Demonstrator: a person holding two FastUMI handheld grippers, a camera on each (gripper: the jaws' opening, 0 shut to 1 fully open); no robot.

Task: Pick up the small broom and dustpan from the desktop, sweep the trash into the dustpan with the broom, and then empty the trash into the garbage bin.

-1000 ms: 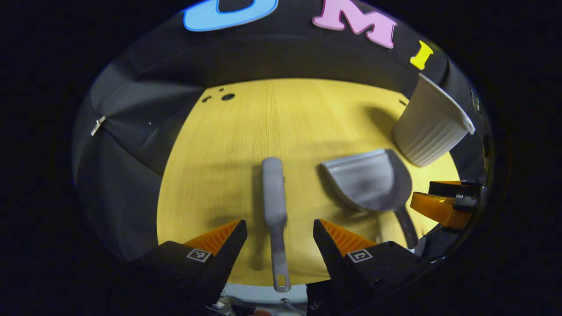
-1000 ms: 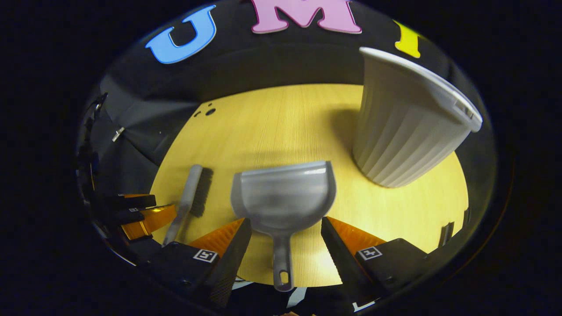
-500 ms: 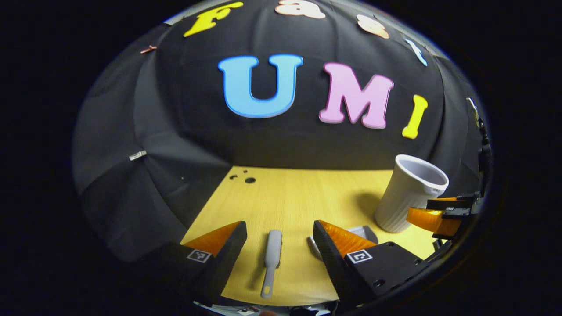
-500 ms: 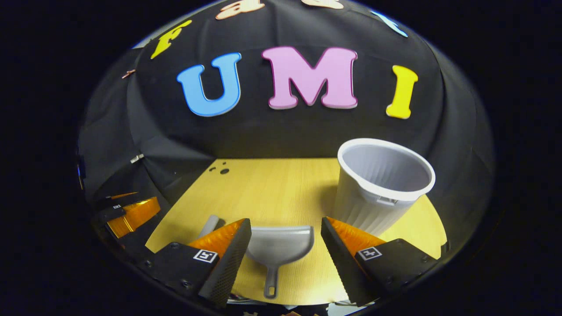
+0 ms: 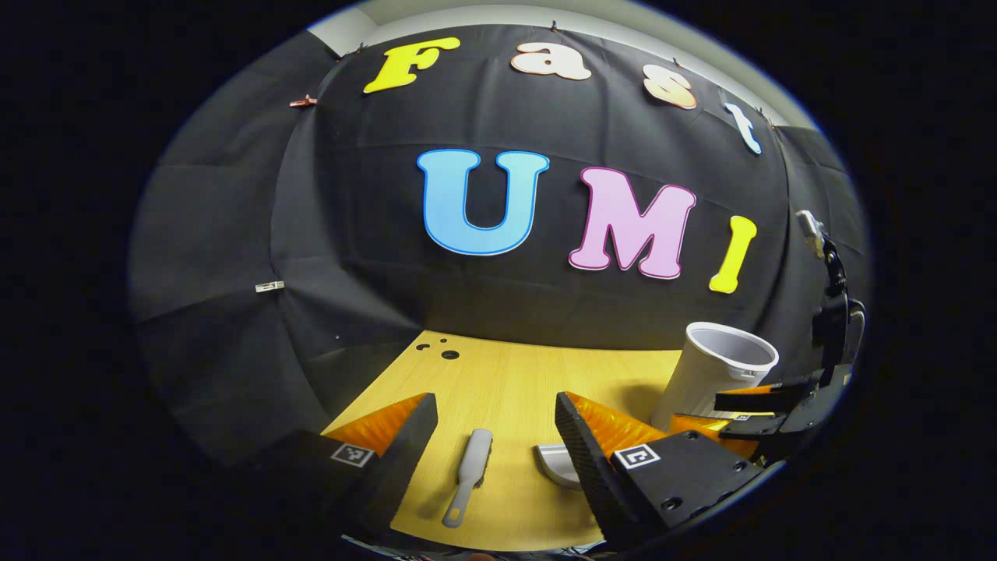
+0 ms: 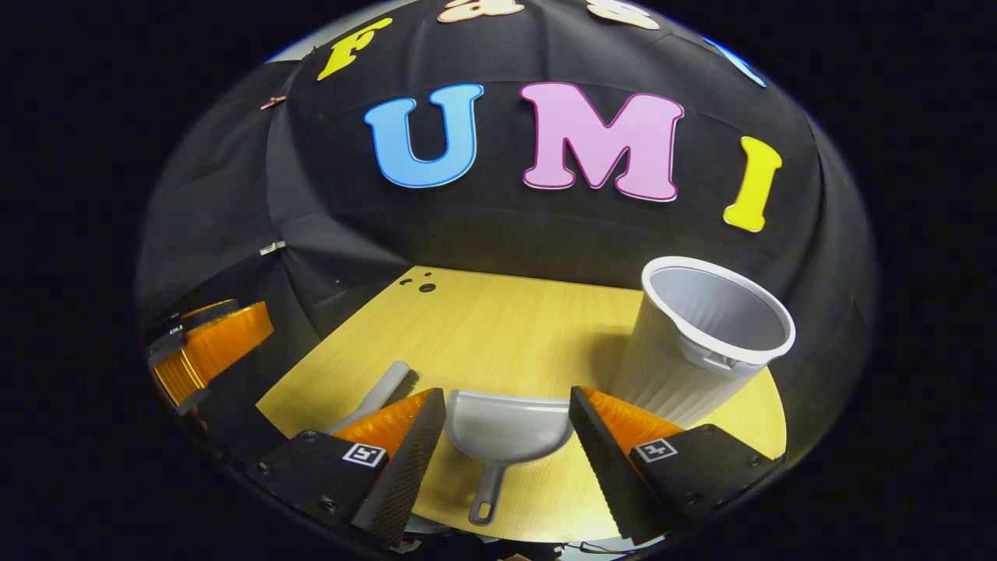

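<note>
Here, the left gripper [image 5: 496,425] and right gripper [image 6: 506,417] hang wide open and empty above the broom [image 5: 467,475] and dustpan [image 6: 502,432] on the desktop [image 6: 498,327] (garbage bin [image 6: 701,343] just beside); each should descend squarely over its handle.

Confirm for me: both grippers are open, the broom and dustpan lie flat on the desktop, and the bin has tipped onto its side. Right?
Not quite. The bin stands upright, mouth up, as the right gripper view shows. The rest holds: left gripper and right gripper are open, and the broom and dustpan lie flat on the desktop.
</note>
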